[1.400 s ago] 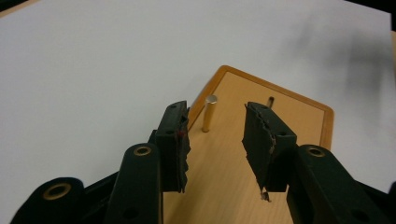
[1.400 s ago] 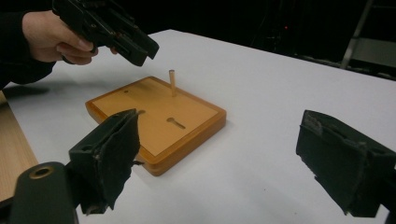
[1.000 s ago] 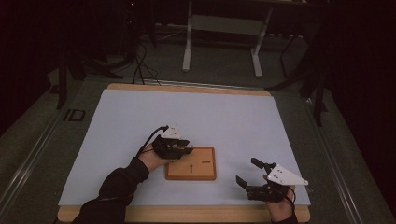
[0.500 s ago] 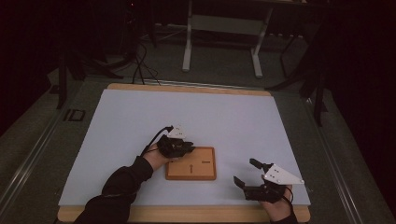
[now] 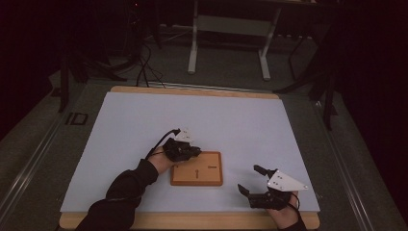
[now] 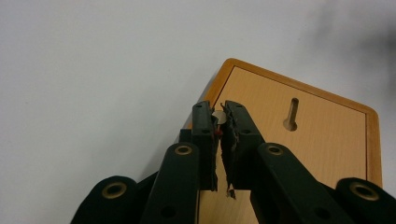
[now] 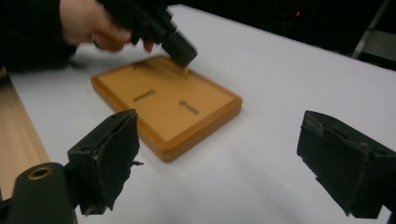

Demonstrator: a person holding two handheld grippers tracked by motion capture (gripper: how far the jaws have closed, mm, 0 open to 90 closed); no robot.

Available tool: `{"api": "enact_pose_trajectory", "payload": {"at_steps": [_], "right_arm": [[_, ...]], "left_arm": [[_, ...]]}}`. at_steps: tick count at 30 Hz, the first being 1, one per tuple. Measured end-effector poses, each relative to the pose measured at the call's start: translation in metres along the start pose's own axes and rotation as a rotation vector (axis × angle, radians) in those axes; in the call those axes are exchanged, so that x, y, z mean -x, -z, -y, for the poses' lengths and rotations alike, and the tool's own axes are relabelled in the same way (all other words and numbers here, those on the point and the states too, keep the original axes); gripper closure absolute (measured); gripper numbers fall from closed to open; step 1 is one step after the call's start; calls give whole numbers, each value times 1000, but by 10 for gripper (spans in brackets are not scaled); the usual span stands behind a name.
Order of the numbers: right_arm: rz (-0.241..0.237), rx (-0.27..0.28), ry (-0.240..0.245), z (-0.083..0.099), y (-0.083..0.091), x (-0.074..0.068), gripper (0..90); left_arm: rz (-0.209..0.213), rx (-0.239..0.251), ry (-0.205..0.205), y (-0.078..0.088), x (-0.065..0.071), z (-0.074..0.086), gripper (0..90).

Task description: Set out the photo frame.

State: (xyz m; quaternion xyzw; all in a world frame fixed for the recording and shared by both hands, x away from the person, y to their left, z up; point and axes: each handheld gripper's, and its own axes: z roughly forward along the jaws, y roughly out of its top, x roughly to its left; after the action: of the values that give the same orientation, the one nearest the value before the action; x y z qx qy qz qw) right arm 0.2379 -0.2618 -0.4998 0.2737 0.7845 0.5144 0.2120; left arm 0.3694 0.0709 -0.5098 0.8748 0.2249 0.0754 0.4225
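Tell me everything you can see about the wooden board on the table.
The wooden board is a flat orange-brown rectangle with rounded corners, a raised rim and a paler recessed face with two keyhole-like slots. It lies flat on the white table cover, near the front edge. The left gripper meets it at one corner, jaws nearly closed around a small pale piece.

Dim room; a metal frame stand (image 5: 230, 36) on grey floor (image 5: 43, 144).
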Motion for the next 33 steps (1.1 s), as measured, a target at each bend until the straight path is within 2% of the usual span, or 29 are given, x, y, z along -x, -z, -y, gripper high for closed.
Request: {"api": "enact_pose_trajectory", "payload": {"at_steps": [2, 3, 7, 12, 13, 18, 20, 21, 22, 23, 28, 30, 33], "right_arm": [[-11, -10, 25, -1, -2, -4, 106], [-15, -14, 38, -2, -3, -6, 102], [-20, -39, 124, -6, -9, -18, 103], [0, -79, 300, -10, -18, -35, 117], [0, -89, 361, -11, -21, -40, 118], [7, -138, 569, -9, -36, -60, 167], [9, -161, 621, -7, -42, -65, 174], [9, -161, 621, -7, -42, -65, 174], [12, -165, 647, -6, -44, -67, 174], [41, -179, 711, -3, -49, -71, 175], [119, -231, 879, 4, -61, -80, 269], [169, -261, 977, 9, -66, -84, 329], [223, -284, 1078, 15, -73, -86, 416]], "left_arm": [[9, -2, 8, 0, -2, 0, 842], [15, 1, 24, 0, -3, 0, 842], [33, -7, 33, -1, -7, -2, 843], [62, -22, 43, -1, -11, -4, 844], [62, -23, 46, -1, -13, -4, 844], [93, -21, 72, -2, -19, -5, 845], [103, -17, 84, -2, -20, -5, 845], [103, -17, 84, -2, -20, -5, 845], [110, -21, 85, -2, -21, -5, 845], [111, -24, 84, -2, -22, -5, 845], [115, -33, 82, -3, -23, -7, 845], [120, -36, 88, -3, -24, -7, 846], [128, -34, 95, -3, -25, -7, 845]]}}
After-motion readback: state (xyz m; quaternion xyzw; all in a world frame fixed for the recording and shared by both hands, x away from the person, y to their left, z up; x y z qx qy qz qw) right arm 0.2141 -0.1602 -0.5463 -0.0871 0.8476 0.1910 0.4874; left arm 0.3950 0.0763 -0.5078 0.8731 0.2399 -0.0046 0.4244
